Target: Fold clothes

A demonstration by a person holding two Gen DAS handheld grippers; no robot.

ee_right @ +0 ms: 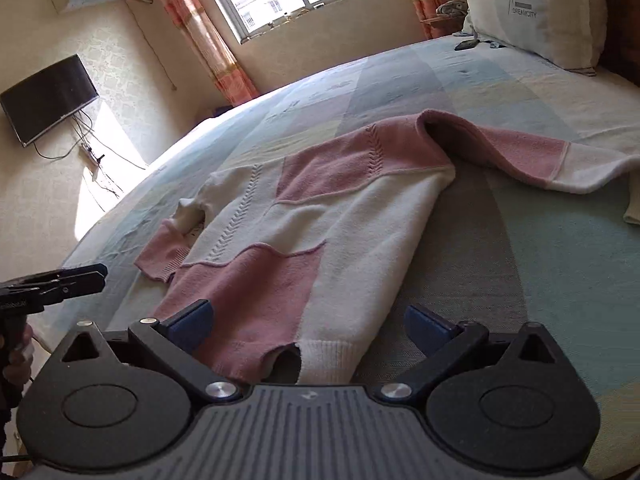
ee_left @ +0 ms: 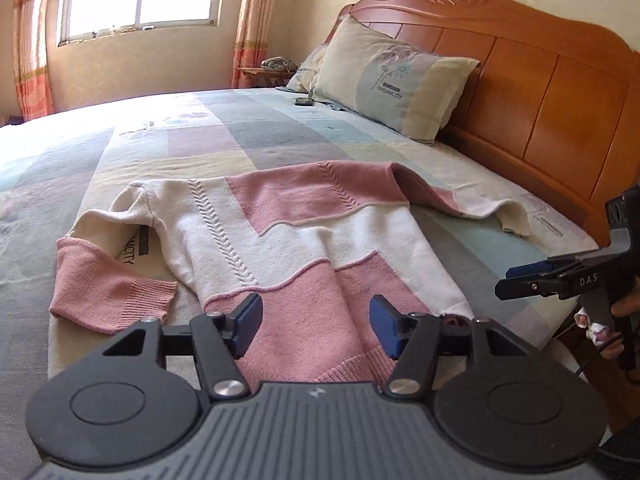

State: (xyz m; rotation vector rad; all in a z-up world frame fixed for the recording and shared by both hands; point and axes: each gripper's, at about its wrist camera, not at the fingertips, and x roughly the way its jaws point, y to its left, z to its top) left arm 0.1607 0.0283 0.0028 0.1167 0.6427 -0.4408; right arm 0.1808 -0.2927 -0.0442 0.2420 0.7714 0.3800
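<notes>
On the patchwork bedspread (ee_left: pixel 280 128), a pink-and-white knit sweater (ee_left: pixel 280 232) lies spread; left gripper (ee_left: pixel 316 326) and right gripper (ee_right: pixel 308 326) hover, jaws wide, empty.

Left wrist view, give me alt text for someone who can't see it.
A pink and cream sweater lies spread on a patchwork bedspread, sleeves out to both sides. The open left gripper hovers over its hem, holding nothing; a pillow leans on the wooden headboard.
</notes>
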